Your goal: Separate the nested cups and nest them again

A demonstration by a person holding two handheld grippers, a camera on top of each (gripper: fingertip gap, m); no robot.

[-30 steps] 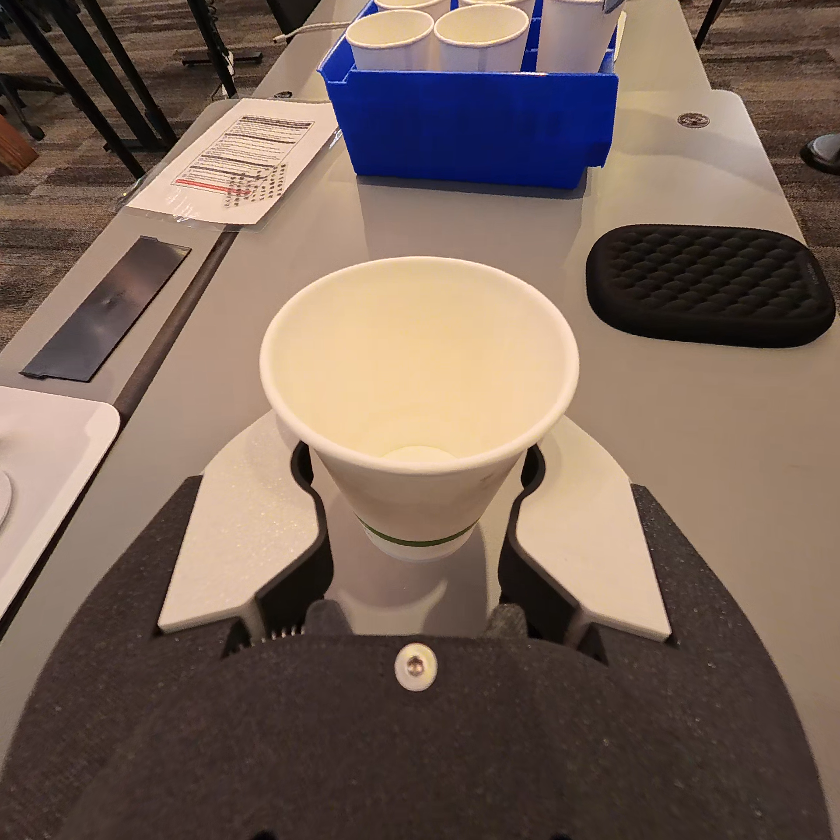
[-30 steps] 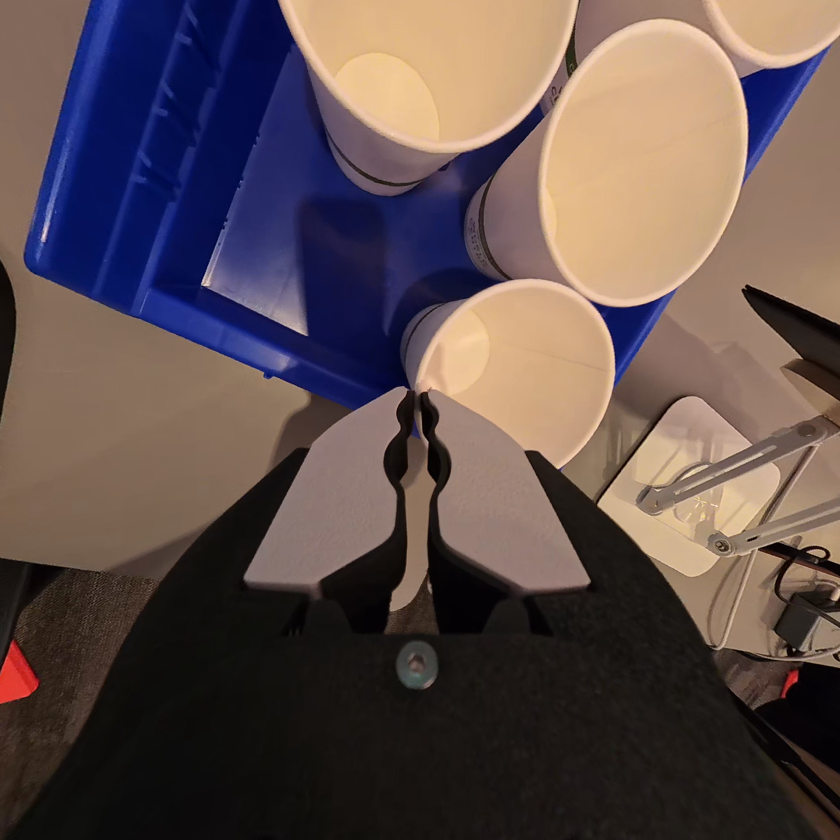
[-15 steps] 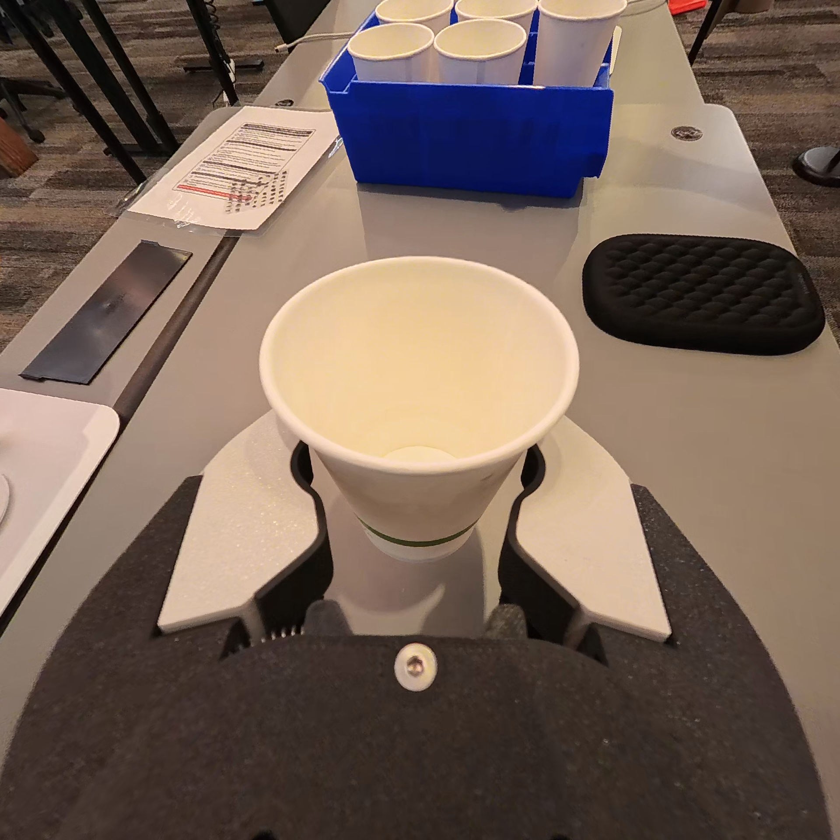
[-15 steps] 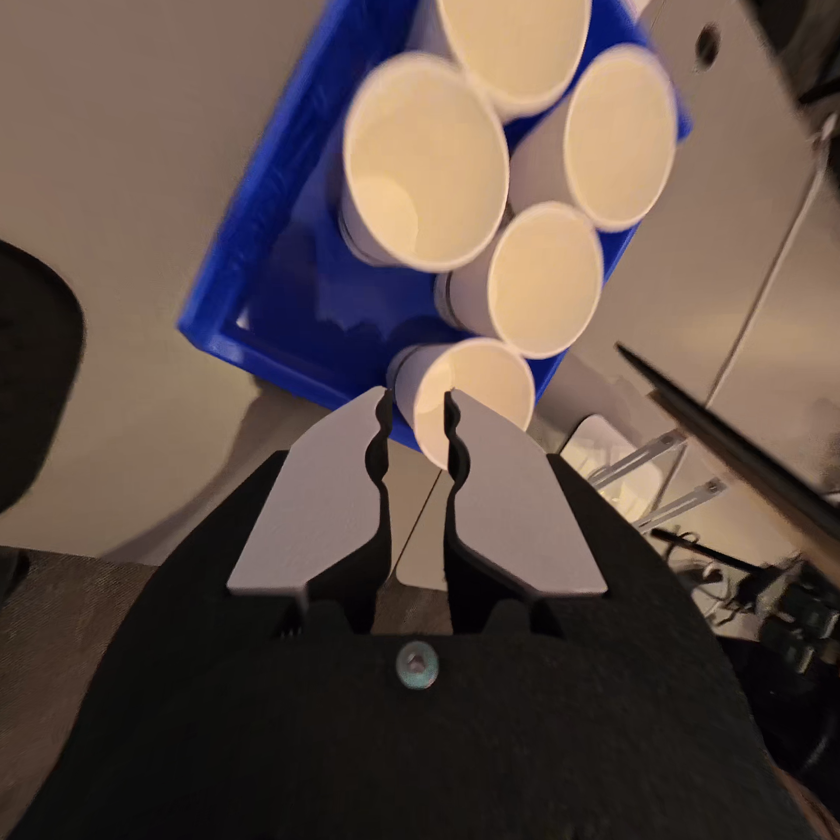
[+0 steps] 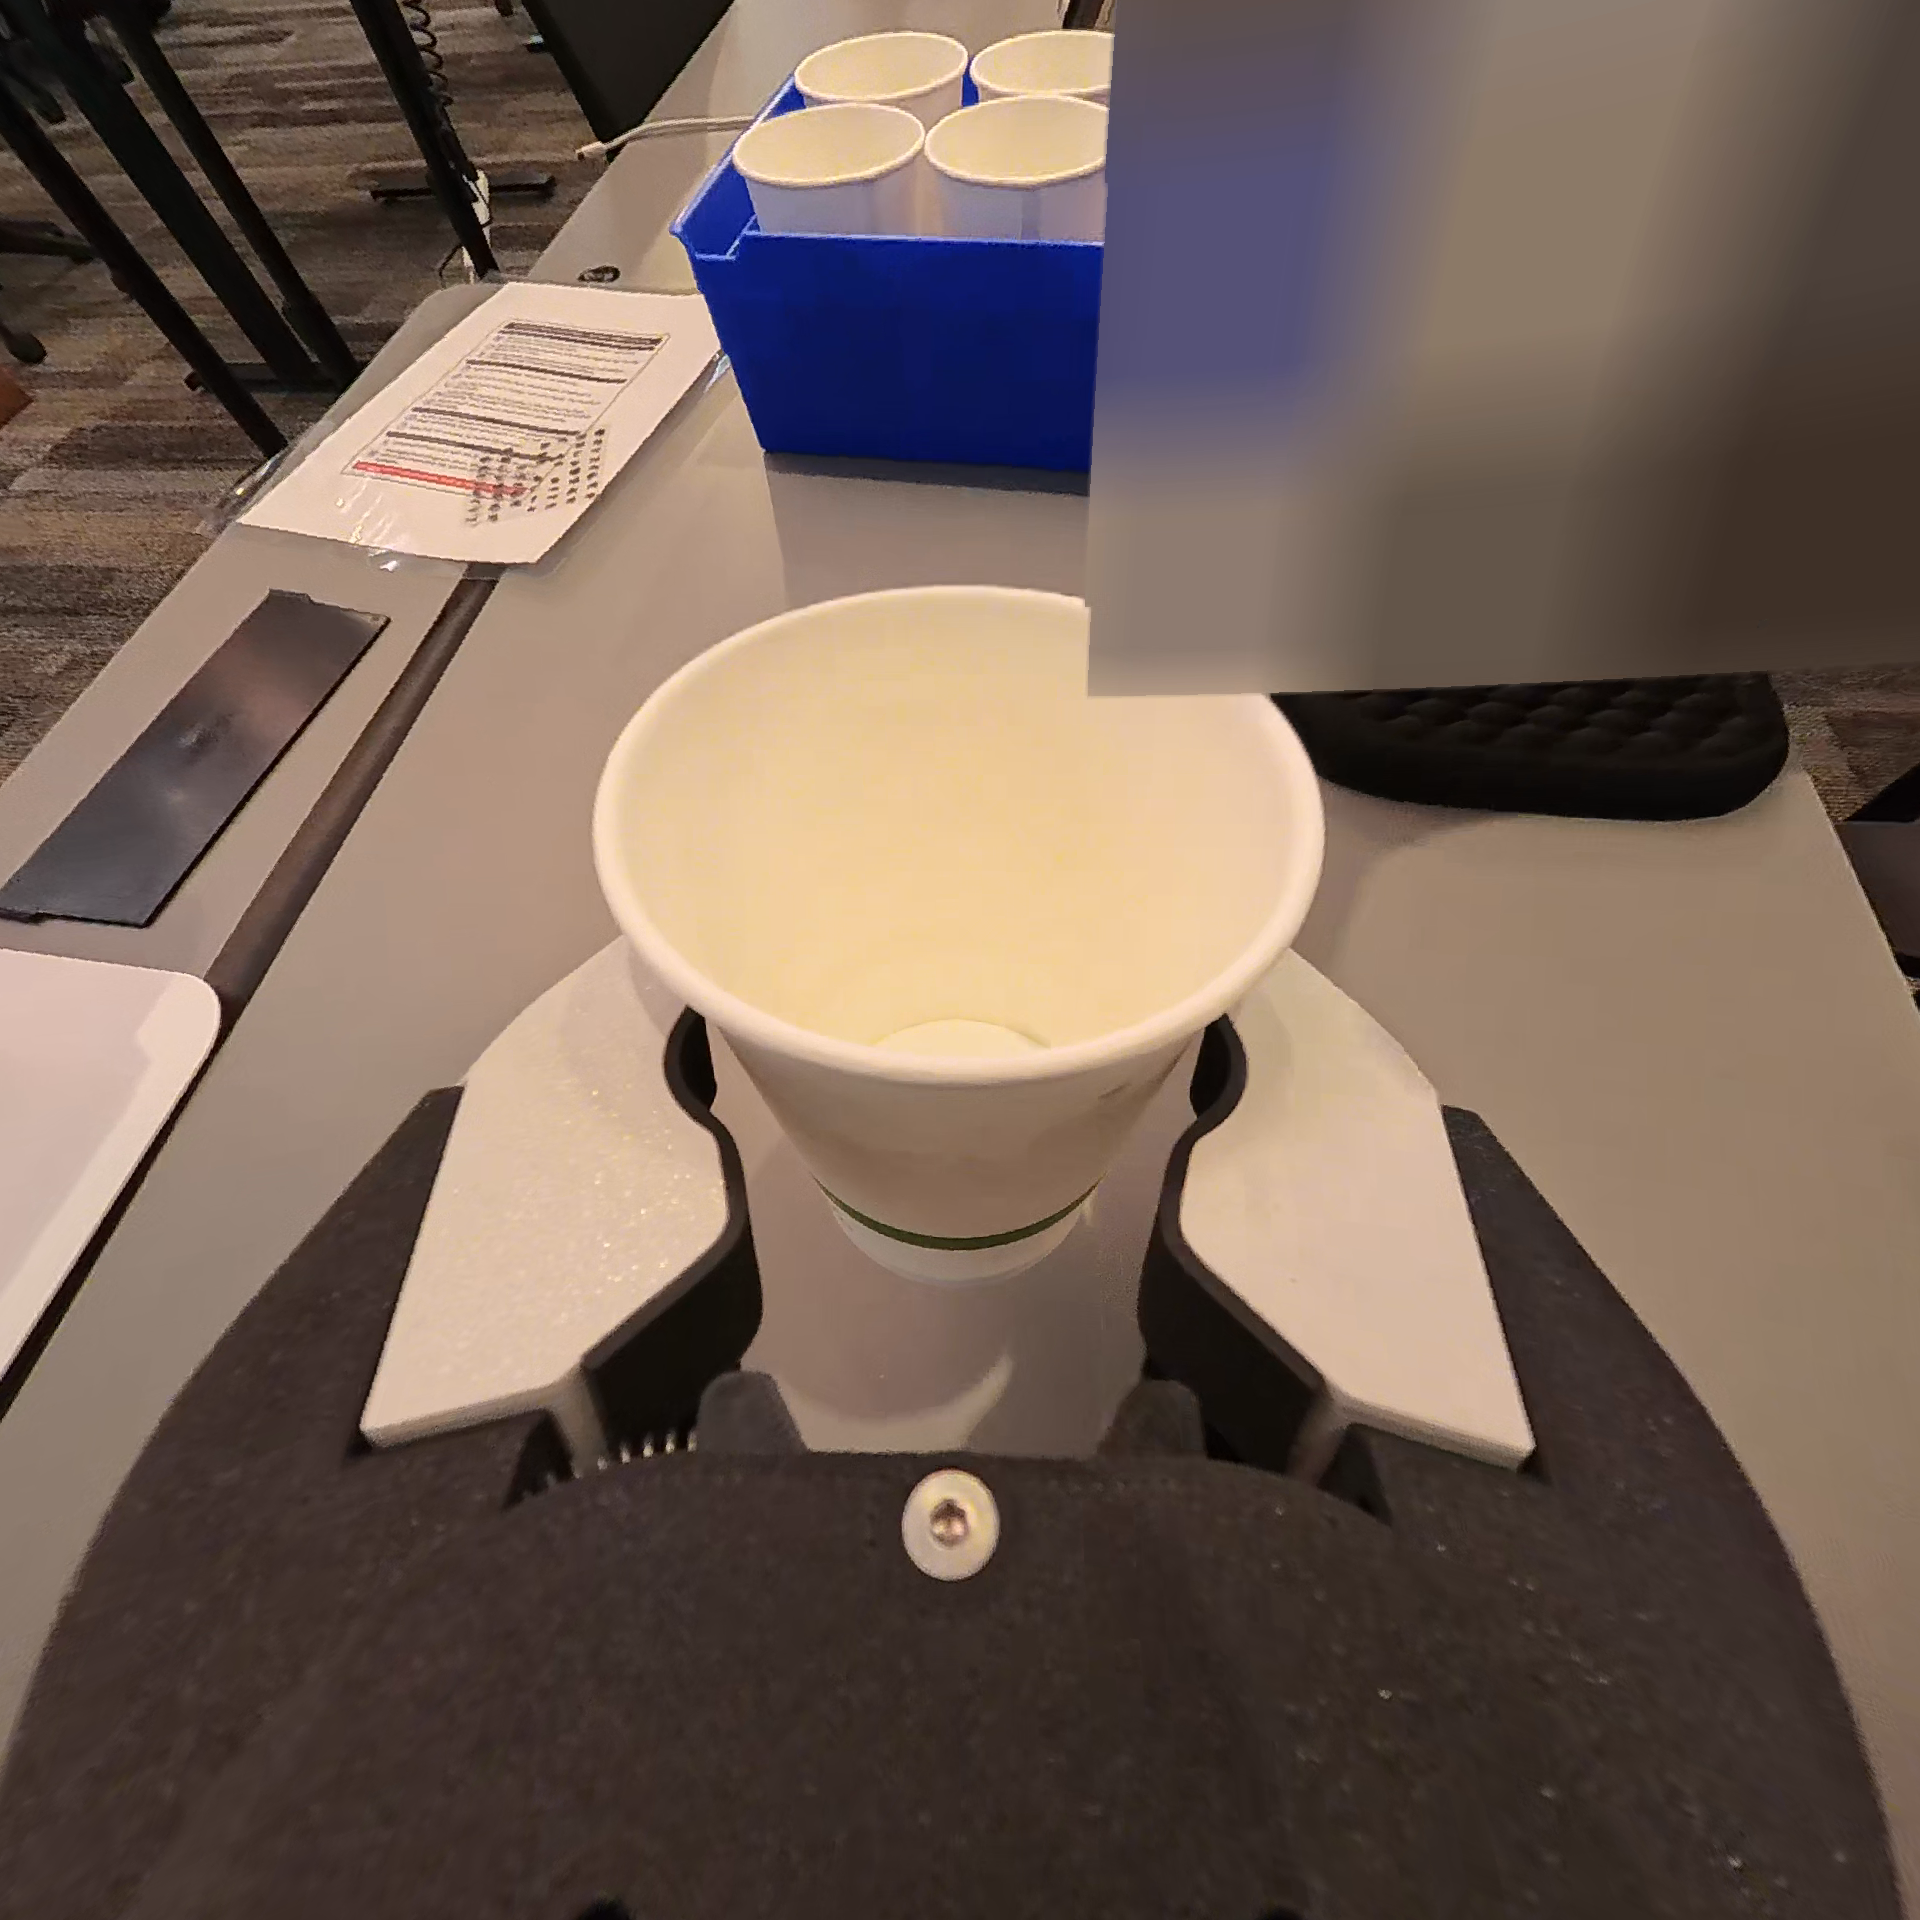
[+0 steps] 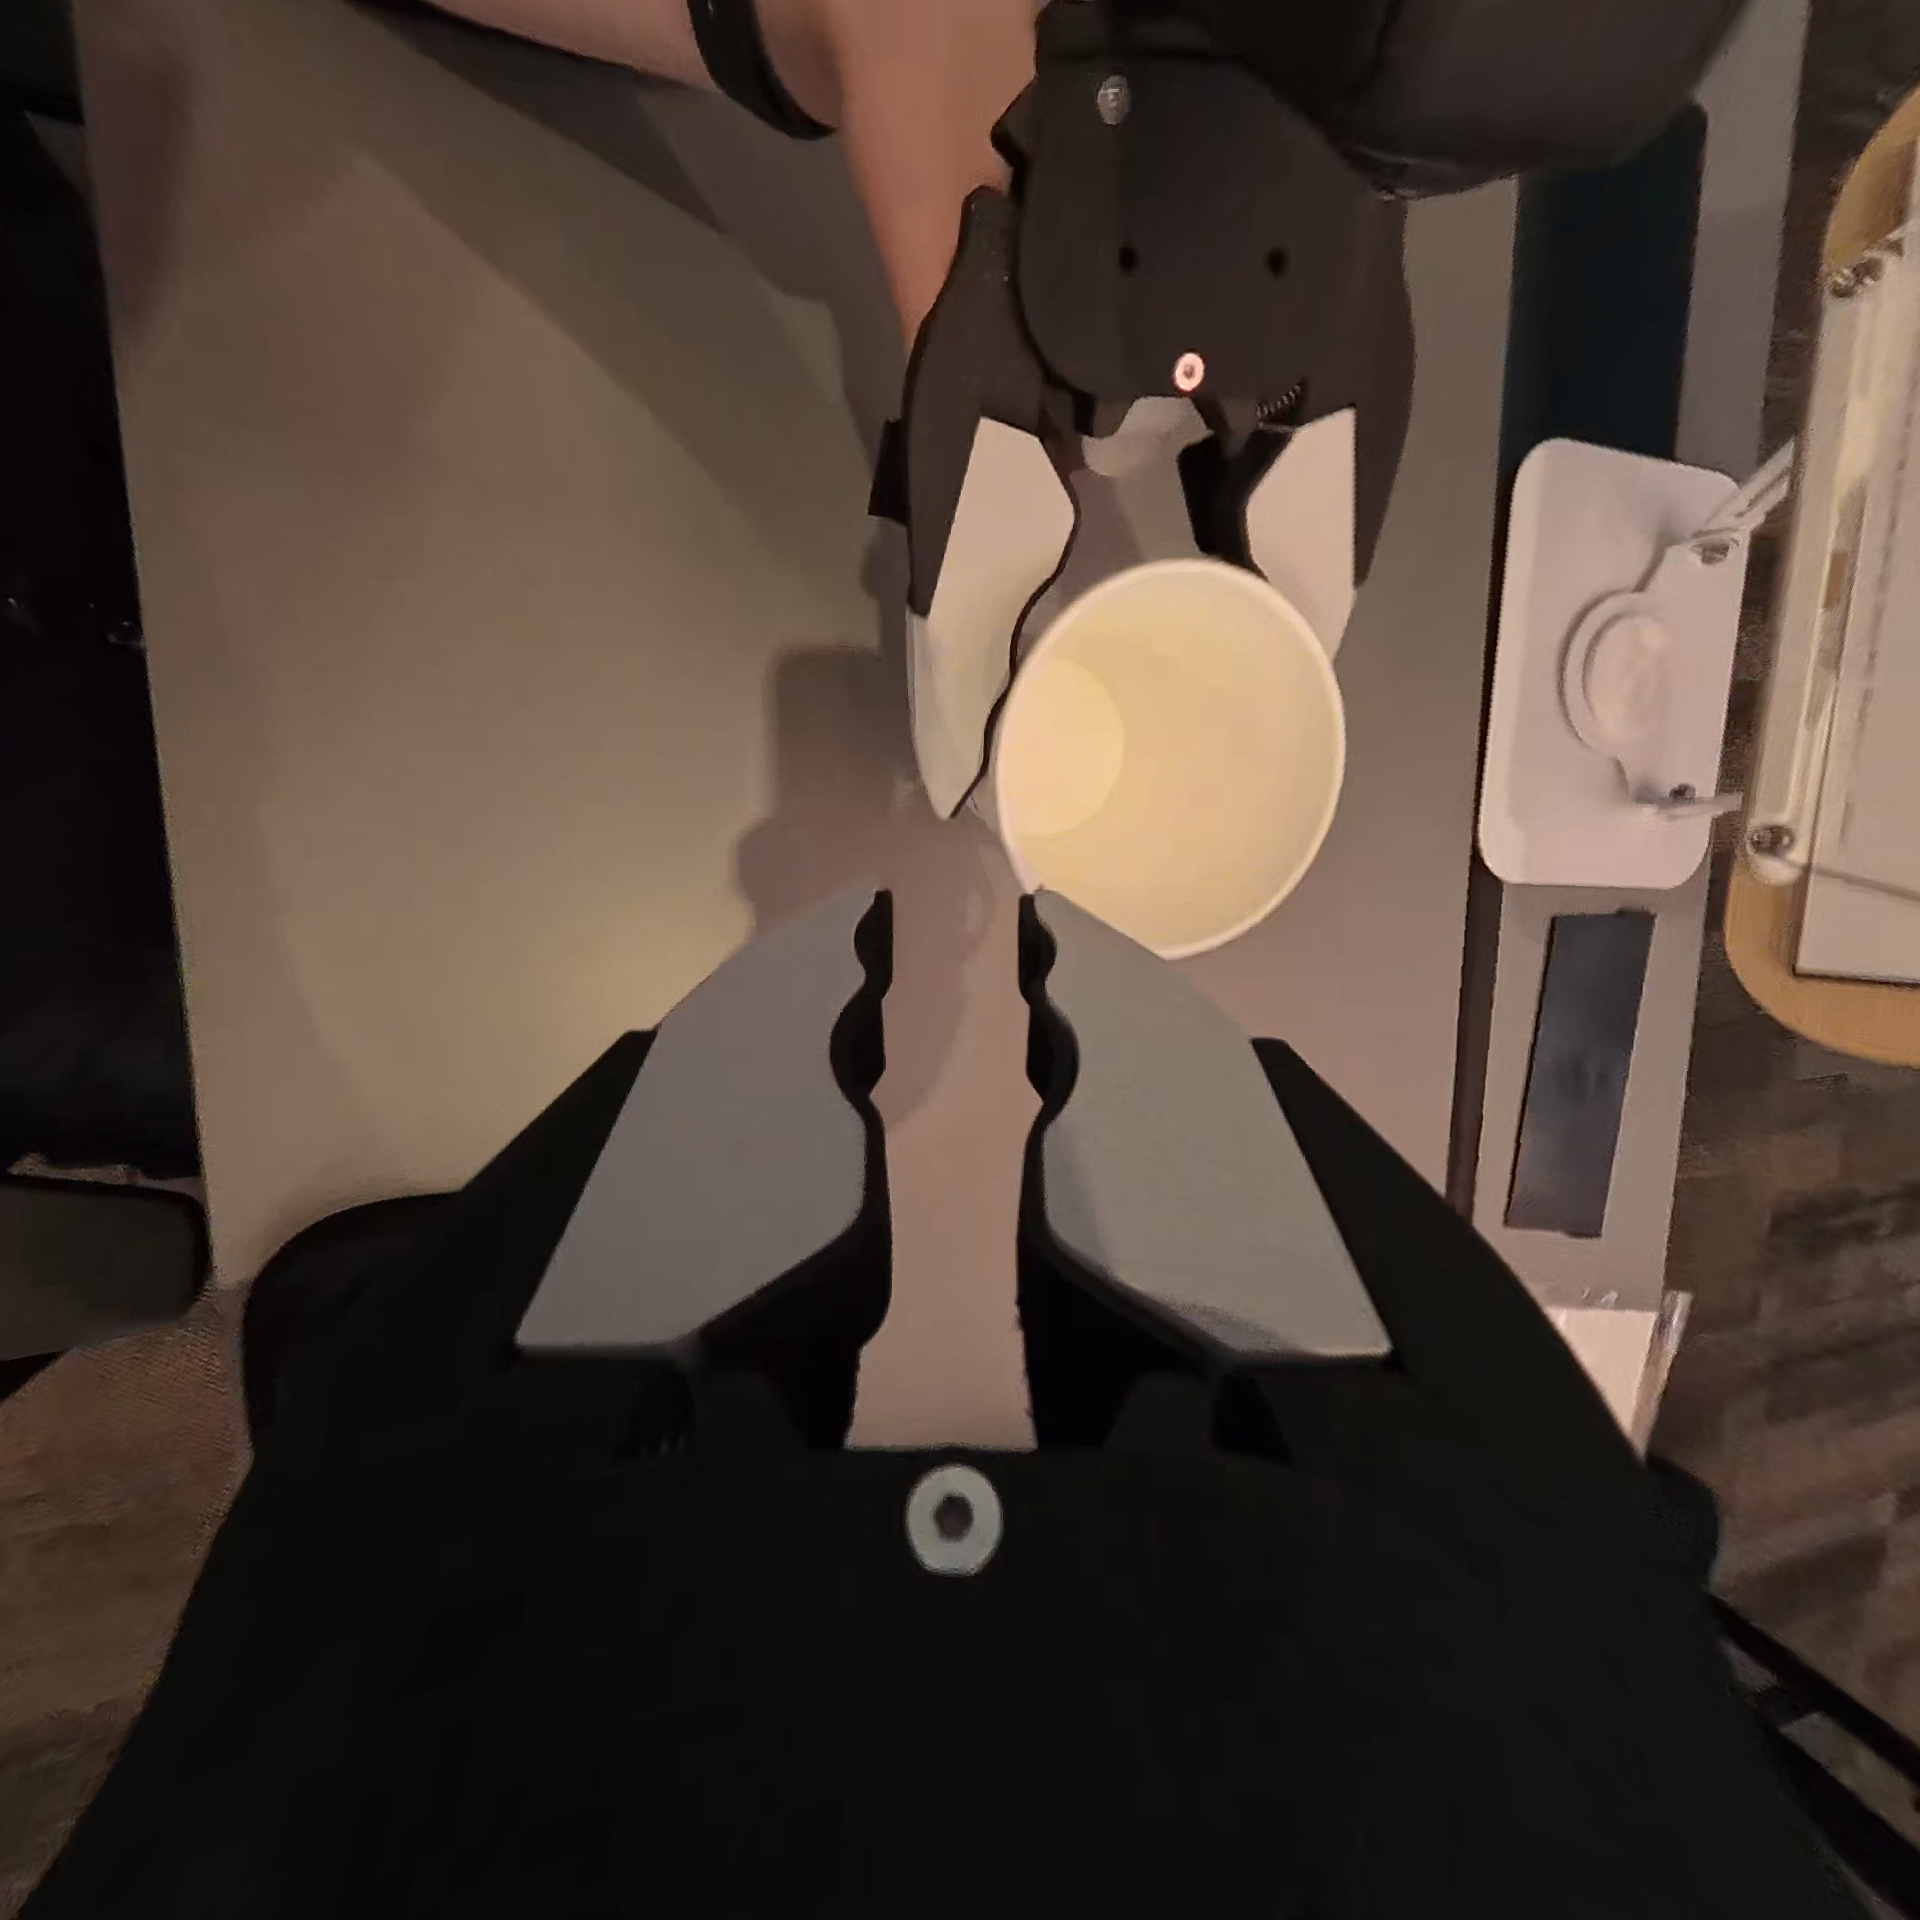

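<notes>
**Left hand-held gripper clamps one cup; right hand-held gripper carries nothing**

Left wrist view: The left hand-held gripper [image 5: 956,1101] is closed around a white paper cup [image 5: 956,894], its two fingers [image 5: 582,1195] pressing the cup wall from either side below the rim. The cup stands upright, mouth open, with a green band near its base; its base sits above the grey tabletop [image 5: 1507,1039], and contact cannot be confirmed. Farther along the tabletop stands a blue bin [image 5: 904,353] holding at least four more white cups [image 5: 831,166], all upright. A printed sheet [image 5: 488,416] lies to the left of the bin, and a dark flat strip [image 5: 197,748] lies nearer, along the left edge. A black textured pad [image 5: 1548,738] lies right of the held cup. A blurred patch covers the upper right.

Right wrist view: The right hand-held gripper [image 6: 956,914] looks down on the tabletop [image 6: 468,623], fingers parted by a narrow gap with nothing between them. Just beyond its tips is the paper cup [image 6: 1164,758], seen from above, held in the left hand-held gripper [image 6: 1132,686], whose body and a person's hand [image 6: 894,135] show at the top. A white device [image 6: 1621,665] sits to the right.
</notes>
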